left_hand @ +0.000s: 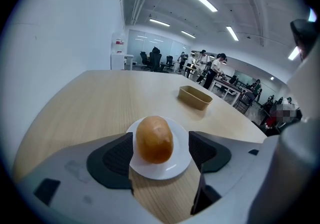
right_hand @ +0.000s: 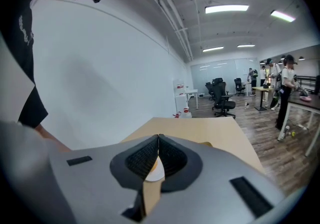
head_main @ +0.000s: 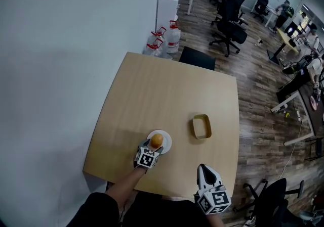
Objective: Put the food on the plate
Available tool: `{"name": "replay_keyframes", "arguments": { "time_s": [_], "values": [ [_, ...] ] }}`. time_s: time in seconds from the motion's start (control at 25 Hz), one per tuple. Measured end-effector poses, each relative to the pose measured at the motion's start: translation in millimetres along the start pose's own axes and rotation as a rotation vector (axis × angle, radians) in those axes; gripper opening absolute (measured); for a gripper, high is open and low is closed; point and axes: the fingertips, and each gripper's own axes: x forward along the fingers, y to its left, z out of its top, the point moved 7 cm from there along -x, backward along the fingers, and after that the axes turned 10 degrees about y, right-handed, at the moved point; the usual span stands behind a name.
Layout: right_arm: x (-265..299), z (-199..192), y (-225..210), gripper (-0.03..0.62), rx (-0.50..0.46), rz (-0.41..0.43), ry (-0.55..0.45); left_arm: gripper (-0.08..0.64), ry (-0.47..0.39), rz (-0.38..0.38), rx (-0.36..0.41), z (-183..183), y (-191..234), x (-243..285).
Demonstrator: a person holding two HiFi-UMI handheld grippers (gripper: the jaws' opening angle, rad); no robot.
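A smooth, glossy golden-brown oval bun (left_hand: 154,138) lay on the small round white plate (left_hand: 165,170) near the front edge of the pale wood-grain table (head_main: 152,89), its long axis apparently running away from the person. The left gripper (left_hand: 160,149) stood spread, its ribbed black pads flanking the bun. The right gripper (right_hand: 159,148) was pressed together on nothing, and an empty tan rectangular tray (head_main: 201,126) lay beside the plate.

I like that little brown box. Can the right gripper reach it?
Probably yes. The right gripper is by the table's near edge, and only bare tabletop lies between it and the brown box. Its jaws are shut, so they would have to open first.
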Motion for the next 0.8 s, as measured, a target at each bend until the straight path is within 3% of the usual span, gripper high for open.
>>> {"name": "replay_keyframes", "arguments": {
  "time_s": [0.12,0.36,0.72,0.76,0.8],
  "values": [
    [-6,1,-11,0.060,0.018,-0.041,-0.034,0.322,-0.029,0.007,-0.037,-3,-7,-29],
    [-12,3,-10,0.060,-0.052,-0.026,-0.058,0.322,-0.146,0.025,-0.110,8,-29,-94],
    [-35,-15,-3,0.060,-0.077,0.010,-0.073,0.318,-0.395,0.056,-0.164,29,-95,-207],
    [-38,-15,-3,0.060,-0.083,0.011,-0.073,0.280,-0.428,0.051,-0.164,30,-104,-219],
    [-42,-15,-3,0.060,-0.086,0.015,-0.076,0.184,-0.458,0.048,-0.167,30,-113,-229]
  ]
}}
